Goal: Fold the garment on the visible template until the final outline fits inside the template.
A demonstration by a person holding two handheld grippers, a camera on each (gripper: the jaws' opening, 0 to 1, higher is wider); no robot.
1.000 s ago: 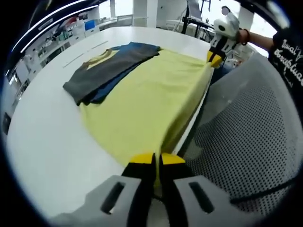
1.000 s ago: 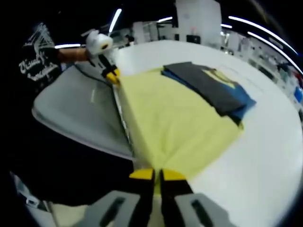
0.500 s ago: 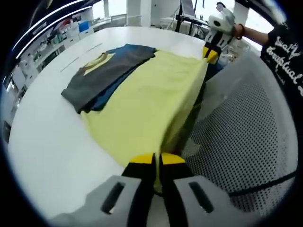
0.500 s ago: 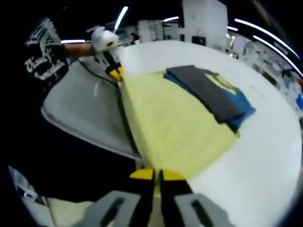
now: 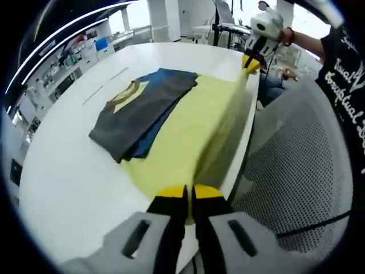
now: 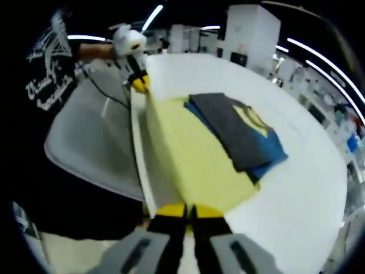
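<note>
A yellow garment [image 5: 194, 134] lies on the white table [image 5: 68, 171], its near edge lifted off the table's edge. My left gripper [image 5: 187, 197] is shut on one corner of that edge. My right gripper [image 5: 251, 61], seen at the far end in the left gripper view, is shut on the other corner. In the right gripper view the yellow garment [image 6: 197, 157] runs from my right gripper [image 6: 188, 212] up to my left gripper [image 6: 138, 84]. A dark grey garment [image 5: 145, 108] over a blue one [image 5: 151, 134] lies folded on the yellow cloth's far side.
A grey mesh chair [image 5: 291, 171] stands against the table's near edge, and shows as the grey mesh chair [image 6: 94, 137] in the right gripper view. The person's black printed shirt [image 5: 345, 51] is at the right. Shelves and equipment [image 5: 63, 63] line the room beyond the table.
Both grippers have risen and lifted the yellow garment's near edge off the table. The folded grey and blue garments stay in place.
</note>
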